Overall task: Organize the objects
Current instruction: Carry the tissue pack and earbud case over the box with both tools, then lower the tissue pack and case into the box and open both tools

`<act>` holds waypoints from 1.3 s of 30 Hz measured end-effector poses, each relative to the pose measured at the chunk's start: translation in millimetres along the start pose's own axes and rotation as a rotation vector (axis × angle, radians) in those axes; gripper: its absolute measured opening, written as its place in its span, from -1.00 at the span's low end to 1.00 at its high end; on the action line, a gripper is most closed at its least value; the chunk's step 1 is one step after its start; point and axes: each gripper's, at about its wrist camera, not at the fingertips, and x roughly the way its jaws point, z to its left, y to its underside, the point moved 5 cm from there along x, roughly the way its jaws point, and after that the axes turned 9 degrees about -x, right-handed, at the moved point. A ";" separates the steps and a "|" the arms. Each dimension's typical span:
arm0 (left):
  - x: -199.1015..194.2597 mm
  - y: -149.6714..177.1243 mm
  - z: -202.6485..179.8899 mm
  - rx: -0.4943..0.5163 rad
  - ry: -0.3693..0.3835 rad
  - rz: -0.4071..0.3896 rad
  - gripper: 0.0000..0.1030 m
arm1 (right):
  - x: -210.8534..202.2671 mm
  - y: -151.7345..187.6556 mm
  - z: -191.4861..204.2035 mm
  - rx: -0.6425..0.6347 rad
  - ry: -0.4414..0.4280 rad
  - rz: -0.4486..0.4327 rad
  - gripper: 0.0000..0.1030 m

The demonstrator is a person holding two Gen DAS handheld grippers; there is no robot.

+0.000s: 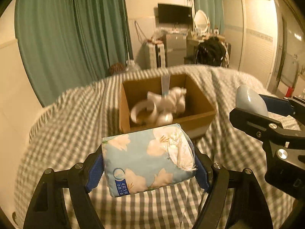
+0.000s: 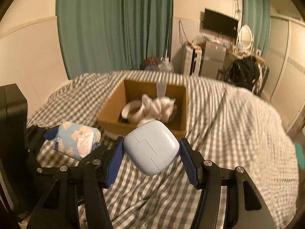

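My left gripper (image 1: pixel 147 164) is shut on a light-blue tissue pack (image 1: pixel 146 158) with white flowers, held above the checked bed cover just in front of an open cardboard box (image 1: pixel 196 122). The pack also shows in the right wrist view (image 2: pixel 78 139). My right gripper (image 2: pixel 151 148) is shut on a pale-blue rounded plastic case (image 2: pixel 151 147), held in front of the same box (image 2: pixel 112 120); the case also shows at the right of the left wrist view (image 1: pixel 249 101). The box holds a white tape roll (image 1: pixel 144 110) and crumpled white items (image 1: pixel 173 99).
The grey-and-white checked bed cover (image 1: pixel 76 133) spreads all round the box. Green curtains (image 1: pixel 72 28) hang behind. A black object (image 2: pixel 11 114) stands at the far left of the right wrist view. Cabinets, a monitor and a chair stand beyond the bed.
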 end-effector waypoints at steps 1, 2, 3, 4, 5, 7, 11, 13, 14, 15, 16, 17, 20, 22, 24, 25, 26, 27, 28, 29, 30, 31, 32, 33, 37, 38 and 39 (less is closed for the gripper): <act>-4.0 -8.3 1.1 0.000 0.004 -0.012 0.57 | -3.4 -6.6 -0.6 -0.009 0.006 -0.012 0.12; -7.6 -15.2 2.5 -0.001 0.005 -0.025 0.57 | -7.4 -13.6 -1.4 -0.018 0.013 -0.024 0.12; -11.7 -23.4 3.0 0.002 0.006 -0.041 0.57 | -11.4 -22.8 -3.0 -0.026 0.020 -0.039 0.12; -14.3 -30.9 3.5 0.006 0.005 -0.055 0.57 | -13.9 -29.8 -4.7 -0.031 0.024 -0.051 0.12; -16.7 -40.7 4.1 0.010 0.005 -0.074 0.57 | -16.5 -39.2 -6.3 -0.035 0.027 -0.066 0.12; -17.8 -56.6 4.1 0.014 0.008 -0.096 0.57 | -19.3 -54.1 -9.5 -0.039 0.022 -0.091 0.12; -12.0 -93.0 5.0 0.004 0.012 -0.136 0.57 | -17.0 -85.2 -17.0 -0.039 0.012 -0.130 0.12; -4.8 -107.3 4.1 0.004 0.014 -0.150 0.57 | -11.0 -99.6 -19.6 -0.040 0.004 -0.142 0.12; 0.8 -115.4 3.5 0.002 0.018 -0.156 0.57 | -6.9 -106.3 -21.0 -0.038 -0.002 -0.146 0.12; 7.6 -122.9 3.1 -0.001 0.022 -0.158 0.57 | -0.8 -113.8 -23.6 -0.033 -0.009 -0.150 0.12; 12.2 -127.4 3.2 -0.003 0.024 -0.158 0.57 | 5.5 -119.5 -25.7 -0.028 -0.014 -0.152 0.12; 20.9 -134.0 3.2 -0.006 0.027 -0.156 0.57 | 13.4 -125.0 -28.2 -0.024 -0.018 -0.152 0.12; 47.9 -149.2 4.0 -0.014 0.036 -0.144 0.57 | 39.6 -139.2 -34.5 -0.012 -0.024 -0.143 0.12; 67.0 -156.3 4.0 -0.019 0.041 -0.131 0.57 | 56.6 -145.6 -39.8 -0.004 -0.030 -0.133 0.12; 89.5 -161.4 2.3 -0.016 0.051 -0.108 0.57 | 80.6 -149.7 -44.9 0.008 -0.038 -0.117 0.12; 101.0 -161.9 1.2 -0.014 0.053 -0.097 0.57 | 90.9 -152.1 -46.5 0.014 -0.042 -0.108 0.12; 113.1 -162.9 0.5 -0.016 0.050 -0.088 0.57 | 102.0 -153.3 -49.1 0.021 -0.046 -0.097 0.12; 125.1 -163.0 0.0 -0.020 0.051 -0.077 0.57 | 113.3 -152.6 -50.0 0.028 -0.051 -0.085 0.12; 131.4 -161.6 0.2 -0.024 0.053 -0.069 0.57 | 123.1 -153.0 -52.0 0.036 -0.052 -0.076 0.12; 144.6 -159.4 1.8 -0.039 0.058 -0.053 0.57 | 135.4 -152.7 -53.9 0.044 -0.053 -0.063 0.12; 154.3 -155.2 2.9 -0.051 0.064 -0.038 0.57 | 145.0 -150.4 -55.9 0.057 -0.052 -0.052 0.12; 160.5 -151.3 4.3 -0.056 0.069 -0.026 0.57 | 152.7 -147.1 -58.1 0.072 -0.048 -0.043 0.12; 169.4 -145.2 5.2 -0.055 0.071 -0.009 0.57 | 162.1 -143.3 -60.2 0.086 -0.041 -0.032 0.12; 179.0 -137.7 5.1 -0.046 0.068 0.012 0.57 | 174.4 -137.3 -62.6 0.092 -0.039 -0.014 0.12; 201.5 -118.4 1.7 -0.033 0.055 0.069 0.57 | 212.6 -113.6 -62.4 0.111 -0.044 0.063 0.12; 206.6 -116.2 -0.9 -0.029 0.056 0.083 0.57 | 221.0 -108.6 -62.7 0.111 -0.039 0.084 0.12; 209.9 -113.8 -3.7 -0.020 0.055 0.092 0.57 | 226.1 -106.1 -64.4 0.110 -0.035 0.098 0.12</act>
